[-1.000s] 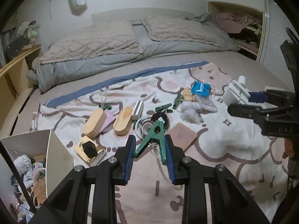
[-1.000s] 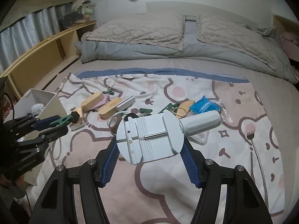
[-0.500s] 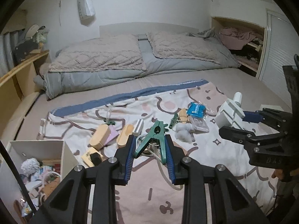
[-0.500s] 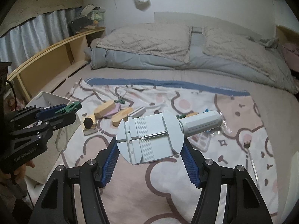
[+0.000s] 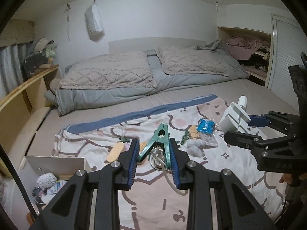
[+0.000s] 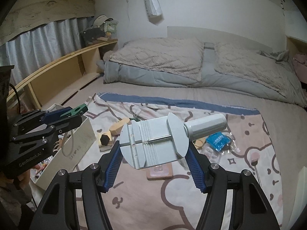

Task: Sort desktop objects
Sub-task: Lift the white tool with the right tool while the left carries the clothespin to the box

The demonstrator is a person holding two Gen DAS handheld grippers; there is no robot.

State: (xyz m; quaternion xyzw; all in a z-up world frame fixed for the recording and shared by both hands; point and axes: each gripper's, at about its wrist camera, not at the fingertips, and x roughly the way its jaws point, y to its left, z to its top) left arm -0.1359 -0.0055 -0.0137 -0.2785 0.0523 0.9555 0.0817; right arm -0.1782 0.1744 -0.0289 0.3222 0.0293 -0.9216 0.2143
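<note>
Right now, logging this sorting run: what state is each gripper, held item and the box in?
left gripper: shut on the green clamp, raised off the blanket
green clamp: held by its handles, tip closed
right gripper: shut on the white tool, raised
white tool: held, handle pointing right
white box: open, partly filled

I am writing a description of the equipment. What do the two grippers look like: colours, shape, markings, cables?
Both the left gripper and the right gripper are matte black, with angular linked arms, silver screws and blue ribbed finger pads. The left body reads "GenRobot.AI"; the right shows "DAS". A dark cable runs behind the left one.
</note>
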